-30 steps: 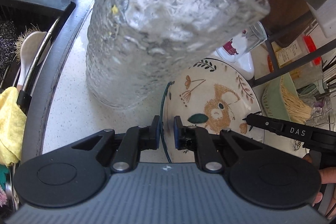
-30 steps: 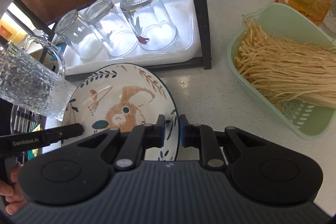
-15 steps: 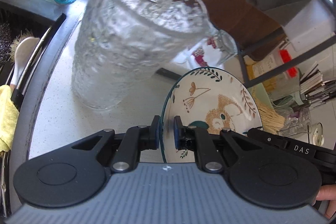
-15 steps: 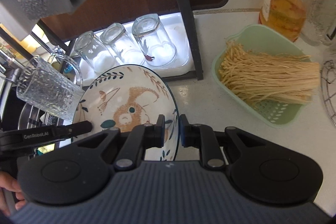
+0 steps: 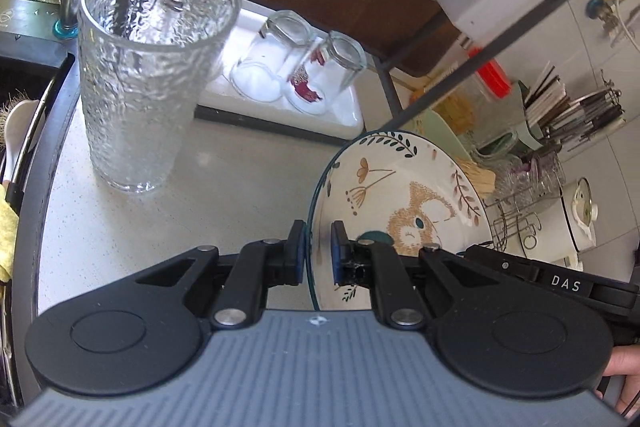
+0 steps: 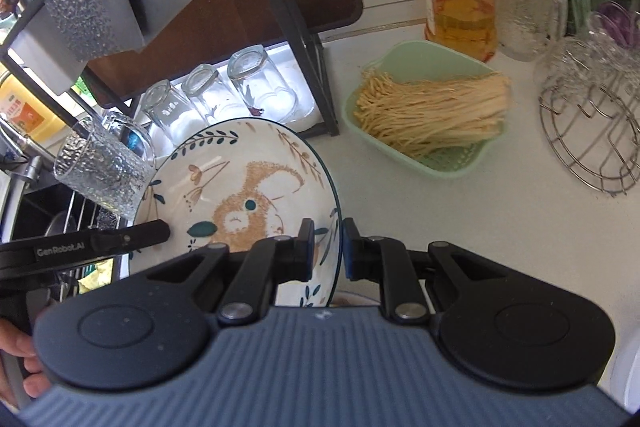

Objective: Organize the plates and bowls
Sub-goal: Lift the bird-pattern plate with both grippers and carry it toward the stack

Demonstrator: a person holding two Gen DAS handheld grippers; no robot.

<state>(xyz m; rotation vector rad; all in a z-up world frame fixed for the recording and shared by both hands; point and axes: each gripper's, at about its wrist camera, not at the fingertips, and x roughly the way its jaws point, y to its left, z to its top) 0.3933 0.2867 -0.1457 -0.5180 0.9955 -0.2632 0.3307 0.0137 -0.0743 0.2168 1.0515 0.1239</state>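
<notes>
Above the white countertop (image 5: 224,183), roughly mid-counter between the sink edge and the green basket of noodle-like strands (image 6: 428,115), the squirrel plate (image 6: 244,187) hangs in the air with both tools on it. Left gripper (image 5: 319,255) is pinched narrow on the plate's left rim, right gripper (image 6: 325,247) is pinched narrow on the opposite rim, so each one is closed down on the thin edge and neither has room to spare. In both wrist views the rim runs straight up between the pads, and the painted face tilts toward the cameras.

What matters for the next bit, I'd say: the plate sits right between the two tongs, spanning from one to the other, so neither hand is "nearer", they share it. Its face looks tipped up rather than flat, with the far rim pointing toward the dark rack frame (image 6: 308,51) at the back edge of the counter. If it's headed for a slot up there, both hands have to travel together or the rim will twist out of one grip.

Worth watching on the left side: the tall textured glass (image 5: 148,83) stands near the sink edge, apart from the plate but close enough to clip. The upturned glasses (image 6: 224,95) on the white tray (image 5: 344,115) sit under the rack, right along the likely path
</notes>
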